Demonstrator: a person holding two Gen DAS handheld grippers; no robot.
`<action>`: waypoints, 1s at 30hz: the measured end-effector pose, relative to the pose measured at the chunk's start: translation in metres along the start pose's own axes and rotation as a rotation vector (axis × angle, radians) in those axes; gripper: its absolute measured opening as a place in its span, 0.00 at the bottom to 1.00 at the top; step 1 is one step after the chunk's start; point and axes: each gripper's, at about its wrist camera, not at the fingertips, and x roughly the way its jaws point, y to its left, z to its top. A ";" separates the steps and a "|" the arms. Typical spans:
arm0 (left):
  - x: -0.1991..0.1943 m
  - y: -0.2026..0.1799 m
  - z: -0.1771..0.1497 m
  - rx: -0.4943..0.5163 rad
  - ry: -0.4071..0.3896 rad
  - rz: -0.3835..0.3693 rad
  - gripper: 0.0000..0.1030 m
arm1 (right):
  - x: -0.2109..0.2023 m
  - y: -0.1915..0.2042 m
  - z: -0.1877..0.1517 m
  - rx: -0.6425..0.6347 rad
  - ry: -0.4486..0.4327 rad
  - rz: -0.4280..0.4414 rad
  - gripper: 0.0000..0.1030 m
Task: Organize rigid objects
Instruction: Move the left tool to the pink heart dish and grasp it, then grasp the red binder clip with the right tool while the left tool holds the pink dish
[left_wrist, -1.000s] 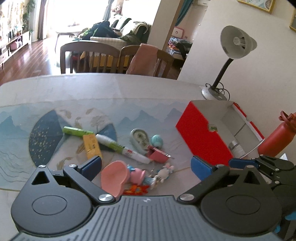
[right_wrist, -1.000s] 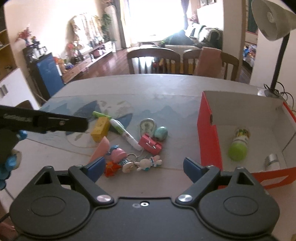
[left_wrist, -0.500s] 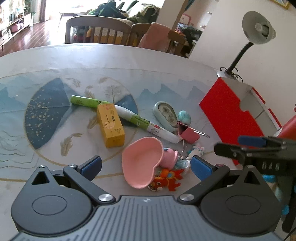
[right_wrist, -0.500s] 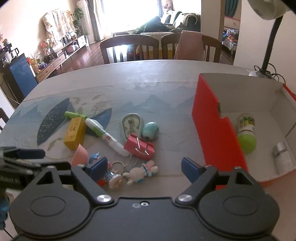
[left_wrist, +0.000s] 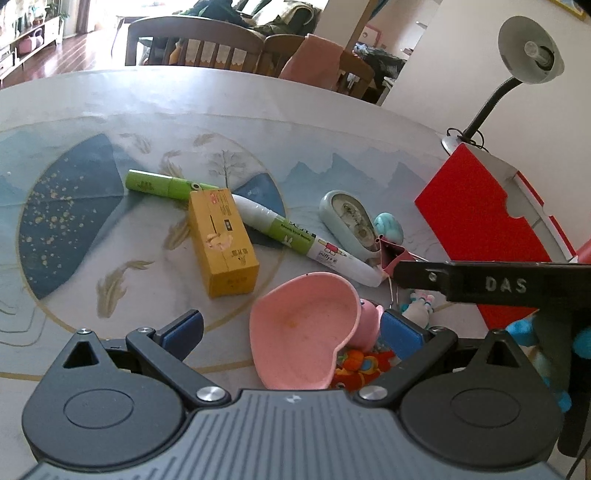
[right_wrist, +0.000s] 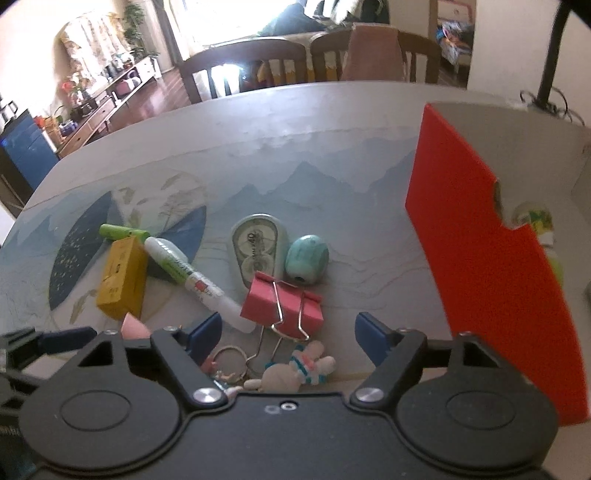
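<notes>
One pink binder clip (right_wrist: 282, 308); one yellow box (left_wrist: 221, 242); two green pens (left_wrist: 164, 183)

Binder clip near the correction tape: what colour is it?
The binder clip is pink-red with silver wire handles; right wrist view shows it best.

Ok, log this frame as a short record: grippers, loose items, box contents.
left gripper: open, pink dish between its jaws
right gripper: open, over the red binder clip
loose items: yellow box, white marker, green tube, teal egg, bunny keychain
red box: a green-capped bottle partly visible inside
</notes>
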 end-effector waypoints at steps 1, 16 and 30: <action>0.002 0.000 0.000 -0.002 0.002 0.000 0.99 | 0.002 0.000 0.001 0.003 0.003 0.004 0.74; 0.007 0.001 0.003 -0.036 0.007 -0.051 0.64 | 0.012 -0.001 0.004 0.040 0.031 0.052 0.60; 0.005 -0.003 0.004 -0.028 0.005 -0.026 0.63 | -0.003 -0.004 0.000 0.067 -0.007 0.041 0.51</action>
